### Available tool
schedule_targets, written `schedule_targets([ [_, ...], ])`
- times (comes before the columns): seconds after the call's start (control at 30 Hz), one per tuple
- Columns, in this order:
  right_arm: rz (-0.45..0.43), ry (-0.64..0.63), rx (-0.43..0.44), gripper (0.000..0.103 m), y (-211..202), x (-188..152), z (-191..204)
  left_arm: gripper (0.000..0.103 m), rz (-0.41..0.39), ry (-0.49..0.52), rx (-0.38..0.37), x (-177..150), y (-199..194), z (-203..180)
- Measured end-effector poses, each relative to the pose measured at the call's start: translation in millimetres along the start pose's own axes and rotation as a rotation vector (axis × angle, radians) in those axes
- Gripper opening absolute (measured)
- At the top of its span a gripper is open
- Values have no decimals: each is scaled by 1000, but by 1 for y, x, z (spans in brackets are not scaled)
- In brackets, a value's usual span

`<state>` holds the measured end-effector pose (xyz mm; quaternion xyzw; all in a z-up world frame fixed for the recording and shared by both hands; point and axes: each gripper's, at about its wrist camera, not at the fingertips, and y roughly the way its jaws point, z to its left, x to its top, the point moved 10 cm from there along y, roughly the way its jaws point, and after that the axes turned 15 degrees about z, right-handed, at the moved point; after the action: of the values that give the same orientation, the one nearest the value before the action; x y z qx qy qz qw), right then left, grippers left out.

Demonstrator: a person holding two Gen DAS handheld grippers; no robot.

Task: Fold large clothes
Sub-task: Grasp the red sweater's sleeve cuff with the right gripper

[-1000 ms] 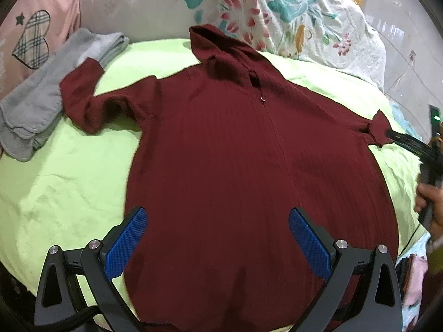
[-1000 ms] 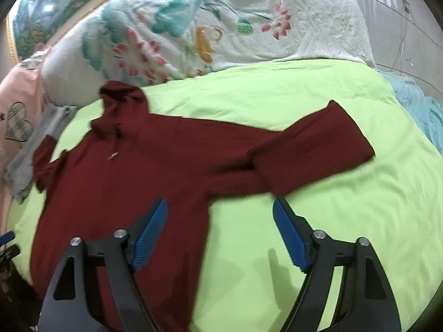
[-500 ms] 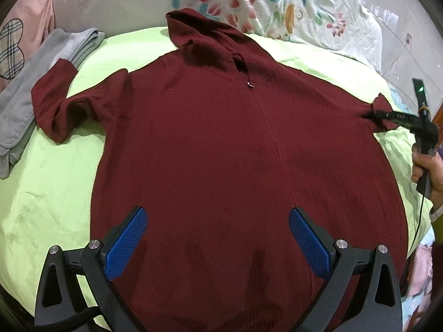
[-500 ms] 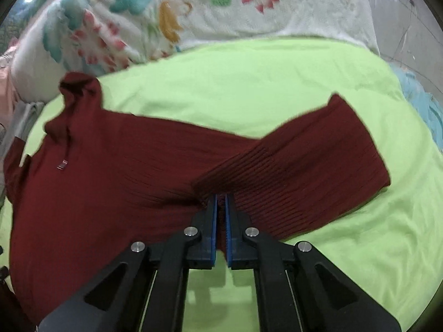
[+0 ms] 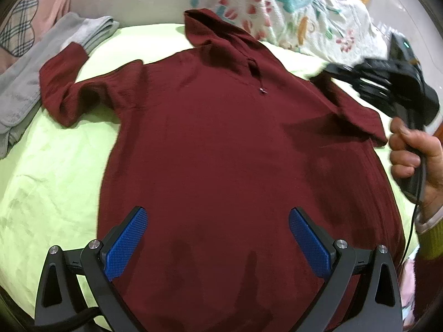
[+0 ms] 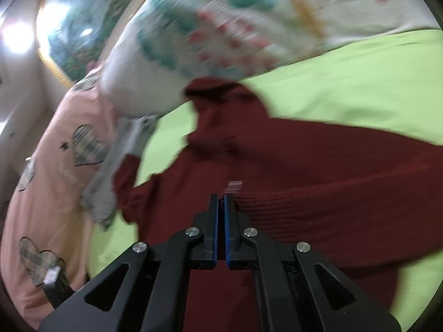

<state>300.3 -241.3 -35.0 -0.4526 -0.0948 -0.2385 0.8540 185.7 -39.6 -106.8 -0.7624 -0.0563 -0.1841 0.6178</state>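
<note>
The right gripper (image 6: 221, 202) has closed its fingers on the sleeve (image 5: 357, 110) of the maroon hoodie (image 5: 221, 152) on the bed (image 5: 55, 166), probably folding it inward; the left gripper (image 5: 218, 238) hovers, fingers apart.

Left gripper (image 5: 217, 238): black angular frame with triangular cutouts, silver round screws at pivots, blue finely textured pads (image 5: 308, 244) on inner faces of fingers; black cable at lower left. Right gripper (image 6: 221, 202): same black linkage, four silver screws, thin blue pads. Its body bulky, black, small green light on top. Right hand (image 5: 415, 157): black cable alongside; yellow-green ribbed cuff, pale layer beneath.
</note>
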Motion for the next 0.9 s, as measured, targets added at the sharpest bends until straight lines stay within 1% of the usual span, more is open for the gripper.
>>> schedule_targets([
  [0.07,34,-20,53,4,31,5,27,102,1,-14,-4,2,1,7],
  [0.13,73,-36,85,4,63,6,51,102,4,-26,-9,4,3,13],
  [0.23,127,-47,116,4,105,4,71,102,5,-27,-13,8,5,19],
  [0.3,162,-40,144,4,126,2,79,102,5,-25,-21,12,7,21],
  [0.33,169,-30,144,4,135,2,77,102,4,-23,-31,14,9,21],
  [0.4,173,-26,154,7,144,2,73,102,6,-25,-53,22,13,21],
  [0.43,180,-4,161,7,145,1,67,102,7,-24,-66,25,15,21],
  [0.5,173,25,166,7,136,0,58,102,16,-26,-104,35,21,19],
  [0.53,154,32,168,8,126,0,53,102,19,-31,-121,40,24,19],
  [0.57,135,35,166,14,115,-1,50,102,20,-37,-151,49,27,18],
  [0.6,116,39,156,24,103,-1,45,102,22,-46,-169,56,31,18],
  [0.67,72,54,127,33,77,-3,32,102,31,-66,-201,72,39,17],
  [0.7,44,63,116,34,61,-6,24,102,30,-74,-228,85,44,16],
  [0.73,26,73,107,34,48,-8,17,102,32,-82,-238,93,48,14],
  [0.8,-4,109,65,35,22,-18,-4,101,50,-94,-271,113,61,11],
  [0.87,-26,139,38,36,0,-28,-20,95,81,-109,-305,129,77,7],
  [0.9,-41,153,25,40,-12,-35,-28,89,92,-118,-324,137,85,5],
])
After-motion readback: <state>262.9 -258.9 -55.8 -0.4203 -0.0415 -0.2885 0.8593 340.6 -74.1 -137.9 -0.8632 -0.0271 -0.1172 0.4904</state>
